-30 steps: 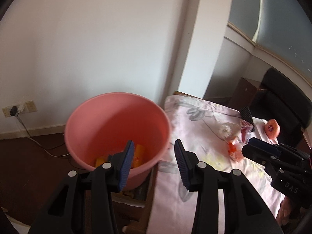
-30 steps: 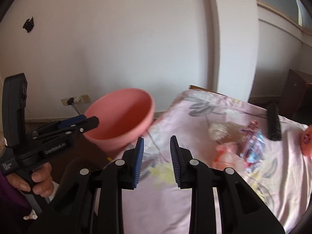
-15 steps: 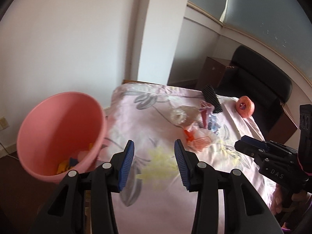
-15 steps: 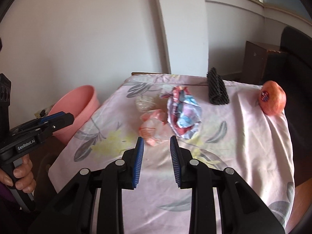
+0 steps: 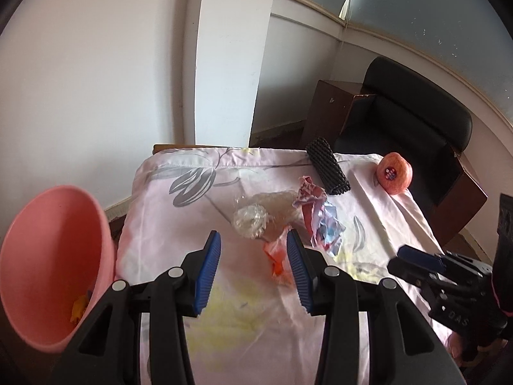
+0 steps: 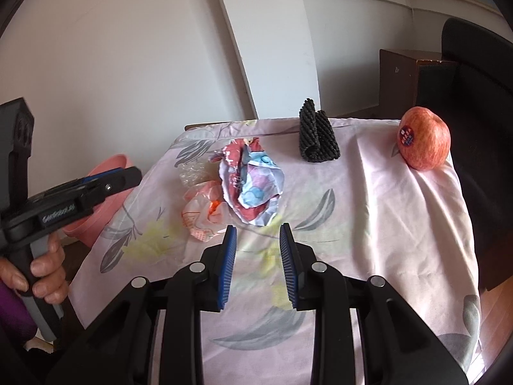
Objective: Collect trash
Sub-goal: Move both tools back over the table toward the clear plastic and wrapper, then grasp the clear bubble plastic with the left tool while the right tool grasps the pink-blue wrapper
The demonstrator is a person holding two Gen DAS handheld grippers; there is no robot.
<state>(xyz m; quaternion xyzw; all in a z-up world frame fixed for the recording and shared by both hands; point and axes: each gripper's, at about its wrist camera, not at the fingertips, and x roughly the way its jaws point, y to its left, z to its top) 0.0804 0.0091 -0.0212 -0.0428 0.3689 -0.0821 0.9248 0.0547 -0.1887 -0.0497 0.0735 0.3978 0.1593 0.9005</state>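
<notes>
- A lived-in home room: flowered cloth (image 6: 368, 211) over the small table beneath the tongs.
- Black armchair (image 5: 413, 118) and brown cabinet (image 5: 330, 109) beyond, against plain walls.

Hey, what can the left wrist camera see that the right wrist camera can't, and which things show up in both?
Only the left wrist view looks into the pink plastic bucket, with yellow scraps at its bottom, and shows the open left gripper head-on. Only the right wrist view shows the hand gripping the left tool's handle and the open right gripper from behind. Both show the floral tablecloth, the crumpled colourful wrapper, the orange-and-clear plastic wrapper, the clear crinkled plastic, the black foam mesh sleeve and the red apple with a sticker.
</notes>
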